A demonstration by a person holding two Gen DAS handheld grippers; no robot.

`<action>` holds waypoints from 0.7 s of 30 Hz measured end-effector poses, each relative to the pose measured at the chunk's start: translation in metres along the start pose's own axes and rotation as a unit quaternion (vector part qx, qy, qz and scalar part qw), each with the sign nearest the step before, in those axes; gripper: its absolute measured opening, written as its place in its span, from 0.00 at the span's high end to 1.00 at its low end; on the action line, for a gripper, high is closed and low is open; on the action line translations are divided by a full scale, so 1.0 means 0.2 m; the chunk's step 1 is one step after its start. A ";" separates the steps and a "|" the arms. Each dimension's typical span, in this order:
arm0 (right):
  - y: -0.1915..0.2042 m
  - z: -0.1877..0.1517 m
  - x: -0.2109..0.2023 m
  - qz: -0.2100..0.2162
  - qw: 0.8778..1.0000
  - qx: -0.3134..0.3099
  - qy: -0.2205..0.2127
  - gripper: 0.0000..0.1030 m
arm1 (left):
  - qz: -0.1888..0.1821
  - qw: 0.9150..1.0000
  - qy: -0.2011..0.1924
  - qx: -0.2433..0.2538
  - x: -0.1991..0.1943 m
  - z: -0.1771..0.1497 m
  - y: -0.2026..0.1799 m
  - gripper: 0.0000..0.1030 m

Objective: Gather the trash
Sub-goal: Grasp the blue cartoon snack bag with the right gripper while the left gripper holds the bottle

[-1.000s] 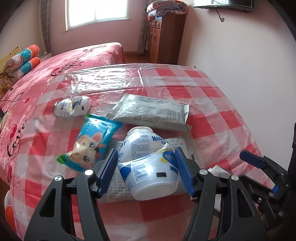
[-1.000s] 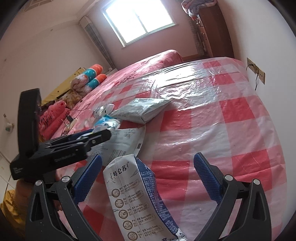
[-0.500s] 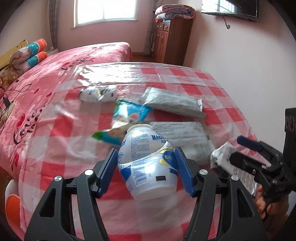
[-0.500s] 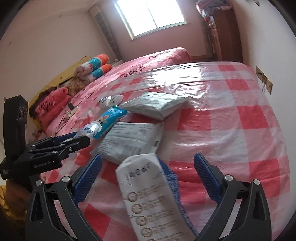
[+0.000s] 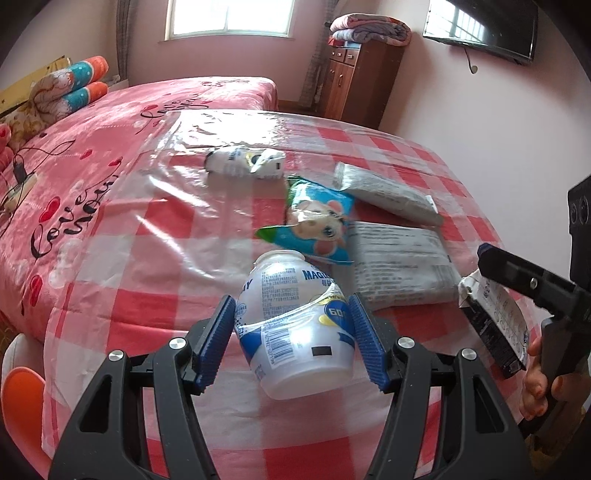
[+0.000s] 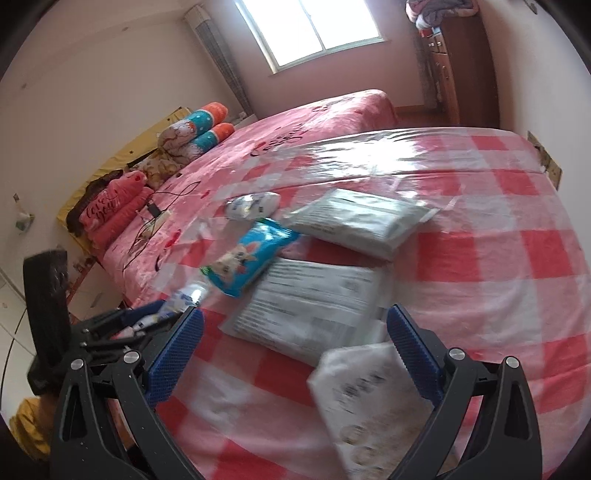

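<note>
My left gripper is shut on a white plastic bottle with blue print, lifted above the red-checked table. In the right wrist view the same bottle and left gripper show at lower left. My right gripper stands open and wide. A white carton lies low between its fingers, close to the right pad, with neither pad pressing on it. On the table lie a blue snack wrapper, two grey packets and a crumpled white bottle.
A bed with a pink cover and rolled pillows adjoins the table's left and far side. A wooden cabinet stands at the back and a screen hangs on the right wall. A hand grips the right tool's handle.
The left gripper has carried the bottle back and leftward, away from the wrappers. The right gripper has slid left over the carton, which now sits by its right pad.
</note>
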State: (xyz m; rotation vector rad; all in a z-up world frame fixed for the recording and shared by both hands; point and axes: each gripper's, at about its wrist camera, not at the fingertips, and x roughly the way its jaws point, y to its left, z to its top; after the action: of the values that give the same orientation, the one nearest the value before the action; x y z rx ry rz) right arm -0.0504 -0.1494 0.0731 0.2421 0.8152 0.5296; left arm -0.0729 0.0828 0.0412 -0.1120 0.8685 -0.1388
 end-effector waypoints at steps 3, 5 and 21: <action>0.09 0.04 0.05 -0.003 1.000 -0.014 0.005 0.05 | -0.001 1.000 -0.002 -0.007 0.00 -0.01 0.05 0.38; 0.16 0.07 0.09 -0.004 1.000 -0.021 0.010 0.05 | 0.002 1.000 -0.006 -0.008 -0.01 -0.01 0.09 0.38; 0.30 0.20 0.48 -0.027 0.998 -0.028 0.041 0.06 | -0.012 1.000 -0.002 -0.024 -0.01 -0.08 0.25 0.38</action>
State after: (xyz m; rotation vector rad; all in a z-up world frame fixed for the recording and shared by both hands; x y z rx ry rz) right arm 0.0128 -0.0472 0.0648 0.1460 0.8833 0.5135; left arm -0.0833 0.1322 0.0244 -0.1685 0.8668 -0.1402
